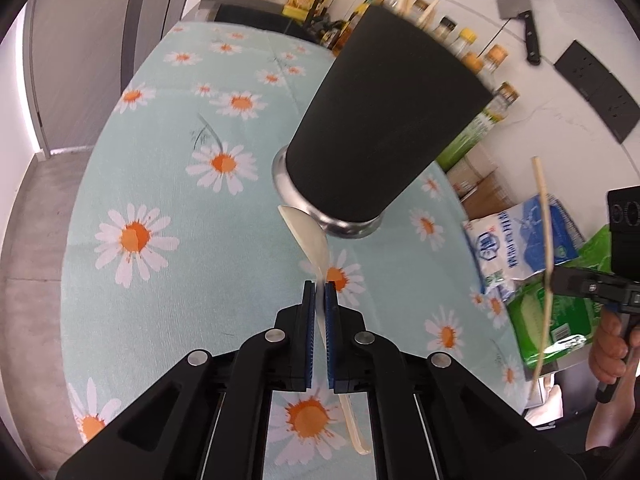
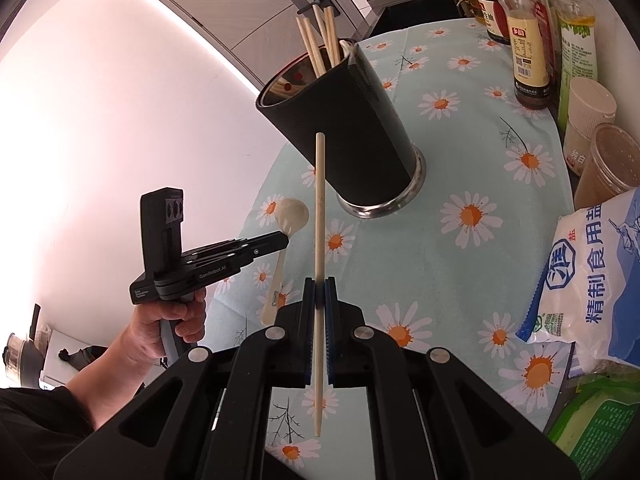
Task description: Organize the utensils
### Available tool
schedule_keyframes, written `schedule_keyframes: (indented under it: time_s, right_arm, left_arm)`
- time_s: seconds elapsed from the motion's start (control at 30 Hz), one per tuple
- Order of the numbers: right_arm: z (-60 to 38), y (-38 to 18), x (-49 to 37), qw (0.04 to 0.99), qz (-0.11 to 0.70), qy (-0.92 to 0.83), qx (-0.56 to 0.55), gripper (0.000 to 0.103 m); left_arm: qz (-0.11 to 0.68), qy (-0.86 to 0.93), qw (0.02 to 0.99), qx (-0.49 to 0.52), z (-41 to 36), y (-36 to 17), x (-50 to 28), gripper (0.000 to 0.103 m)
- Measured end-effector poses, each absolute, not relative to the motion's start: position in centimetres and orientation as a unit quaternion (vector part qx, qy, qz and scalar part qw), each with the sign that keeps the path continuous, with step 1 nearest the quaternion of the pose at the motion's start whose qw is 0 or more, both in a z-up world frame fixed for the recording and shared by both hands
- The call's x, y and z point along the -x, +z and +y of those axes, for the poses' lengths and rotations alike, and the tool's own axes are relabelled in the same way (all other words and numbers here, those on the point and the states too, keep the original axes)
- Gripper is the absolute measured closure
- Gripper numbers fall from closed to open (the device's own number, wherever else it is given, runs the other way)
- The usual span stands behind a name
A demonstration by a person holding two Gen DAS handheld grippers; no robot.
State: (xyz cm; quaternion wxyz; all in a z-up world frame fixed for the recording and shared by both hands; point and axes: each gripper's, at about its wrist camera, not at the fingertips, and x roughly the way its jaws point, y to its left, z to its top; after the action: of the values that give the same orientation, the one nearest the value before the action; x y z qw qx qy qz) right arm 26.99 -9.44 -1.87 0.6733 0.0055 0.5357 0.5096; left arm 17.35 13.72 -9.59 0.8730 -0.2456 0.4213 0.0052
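Observation:
A tall black utensil holder (image 1: 384,120) with a steel base stands on the daisy tablecloth (image 1: 160,184); in the right wrist view the holder (image 2: 352,128) has several wooden chopsticks (image 2: 320,40) in it. My left gripper (image 1: 320,286) is shut on the handle of a cream spoon (image 1: 306,232), whose bowl points at the holder's base. From the right wrist view the spoon (image 2: 292,214) hangs just above the cloth in the left gripper (image 2: 280,242). My right gripper (image 2: 319,284) is shut on a single wooden chopstick (image 2: 320,208), held upright; the chopstick (image 1: 543,216) also shows at the right of the left wrist view.
Sauce and spice bottles (image 2: 528,52) line the table's far right edge. A blue-white salt bag (image 2: 588,280) and a green packet (image 2: 592,428) lie at the right. A cleaver (image 1: 516,8) hangs on the wall. A hand (image 2: 168,328) holds the left gripper.

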Motion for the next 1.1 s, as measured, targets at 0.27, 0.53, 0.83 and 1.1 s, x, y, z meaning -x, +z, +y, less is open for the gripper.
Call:
schedule_keyframes:
  time_s: [0.27, 0.53, 0.83, 1.1]
  right_arm:
    - [-7.2, 0.5, -26.0, 0.685, 0.502, 0.528, -0.011, 0.097]
    - [-5.8, 3.3, -26.5, 0.714, 0.449, 0.534, -0.057, 0.097]
    - [-4.9, 6.4, -27.7, 0.775, 0.357, 0.514, -0.084, 0.097]
    - [-3.4, 9.4, -28.6, 0.821, 0.273, 0.495, -0.078, 0.097]
  left_arm:
    - [0.362, -0.014, 0.902, 0.236, 13.8, -3.8, -16.0, 0.1]
    - [0.294, -0.042, 0.934, 0.201, 13.9, 2.4, -15.9, 0.1]
    - [0.236, -0.065, 0.958, 0.15, 14.2, 6.4, -18.1, 0.1]
    - [0.179, -0.054, 0.979, 0.084, 13.1, 8.6, -20.3, 0.1]
